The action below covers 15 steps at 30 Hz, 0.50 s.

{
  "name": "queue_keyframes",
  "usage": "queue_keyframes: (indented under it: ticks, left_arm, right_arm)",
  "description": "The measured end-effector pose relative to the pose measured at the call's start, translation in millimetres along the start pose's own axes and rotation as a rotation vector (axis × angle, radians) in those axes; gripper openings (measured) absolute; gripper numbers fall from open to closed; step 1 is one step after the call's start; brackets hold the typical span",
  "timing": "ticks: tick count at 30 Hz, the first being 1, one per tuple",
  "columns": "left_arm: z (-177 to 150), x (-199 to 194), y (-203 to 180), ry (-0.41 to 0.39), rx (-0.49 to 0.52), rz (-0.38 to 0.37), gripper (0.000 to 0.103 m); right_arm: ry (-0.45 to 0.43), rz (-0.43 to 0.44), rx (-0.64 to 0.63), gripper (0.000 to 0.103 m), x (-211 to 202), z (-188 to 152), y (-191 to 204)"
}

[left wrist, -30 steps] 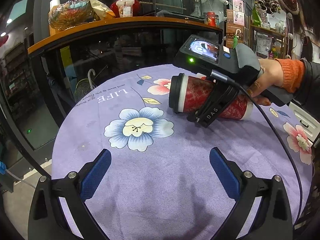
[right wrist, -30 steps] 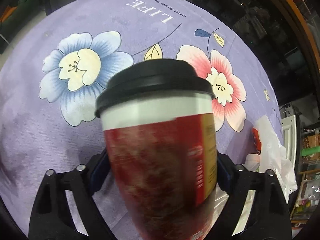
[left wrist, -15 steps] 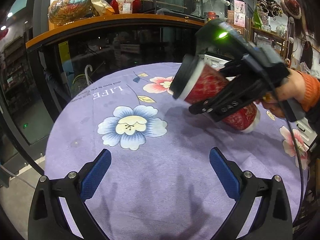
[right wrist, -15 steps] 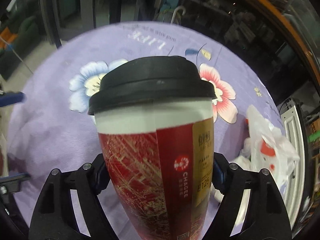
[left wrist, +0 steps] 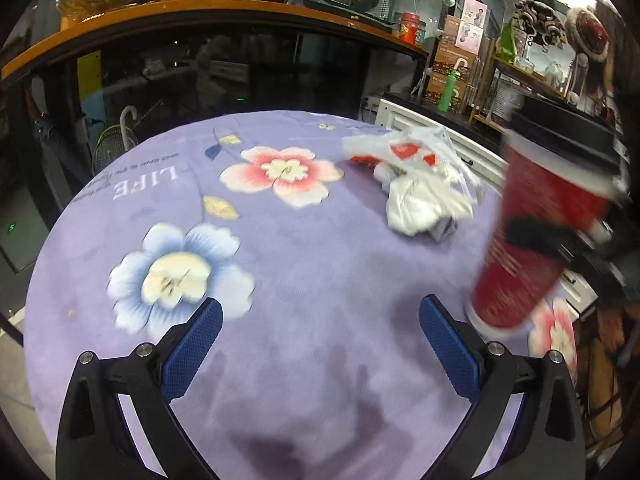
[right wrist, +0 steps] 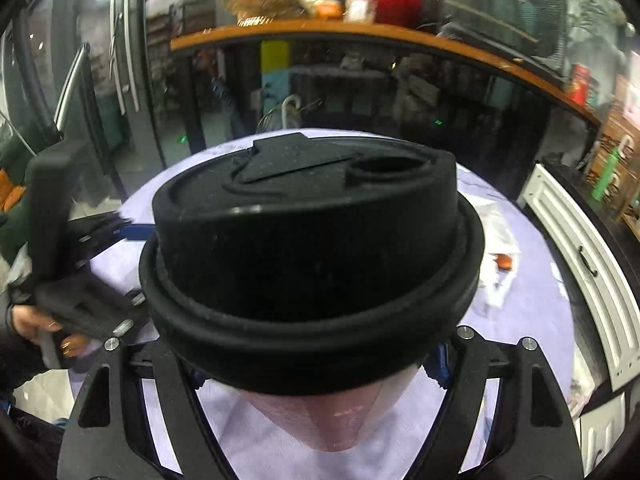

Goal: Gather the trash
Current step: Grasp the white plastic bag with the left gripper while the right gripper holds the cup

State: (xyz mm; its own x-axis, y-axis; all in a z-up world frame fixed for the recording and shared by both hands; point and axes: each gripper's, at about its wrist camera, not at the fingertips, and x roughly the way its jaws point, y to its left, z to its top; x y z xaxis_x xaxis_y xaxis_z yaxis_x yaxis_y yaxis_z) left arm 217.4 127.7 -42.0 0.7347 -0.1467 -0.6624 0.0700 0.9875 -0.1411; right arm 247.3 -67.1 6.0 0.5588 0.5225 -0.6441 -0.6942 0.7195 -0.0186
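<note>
A: Entry, right gripper: clenched on the red paper cup; its fingers flank the cup just under the black lid; the lid fills most of the right wrist view, sip hole toward the upper right.

B: Confirmed from the left wrist view; the cup stands nearly upright, lid uppermost, at the right edge of the frame; a black finger of the right gripper crosses the red wall about midway; the cup base appears clear of the purple floral tablecloth, though blur leaves that uncertain.

A: Left gripper: released; blue pads spread wide; nothing between them; only tablecloth beneath.

B: Other trash noted: a crumpled white plastic bag with red print lying on the cloth, toward the far right of the table; well apart from the left gripper; near the cup but not touching it.

A: In the right wrist view, the person's left hand grips the left gripper's handle at the left edge; the bag shows faintly past the lid on the right; a dark glass counter with an orange top curves behind the table.
</note>
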Motion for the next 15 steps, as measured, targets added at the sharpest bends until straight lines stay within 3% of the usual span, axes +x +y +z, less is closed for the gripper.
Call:
queue_keyframes:
  ticks: [8, 15]
  left_arm:
    - [45, 39, -52, 0.003, 0.088, 0.005, 0.097]
    - [81, 72, -82, 0.001, 0.065, -0.041, 0.097]
  right_arm:
    - [-0.052, -0.028, 0.065, 0.078, -47, -36, -20]
    - [-0.074, -0.065, 0.093, 0.078, -73, -60, -35]
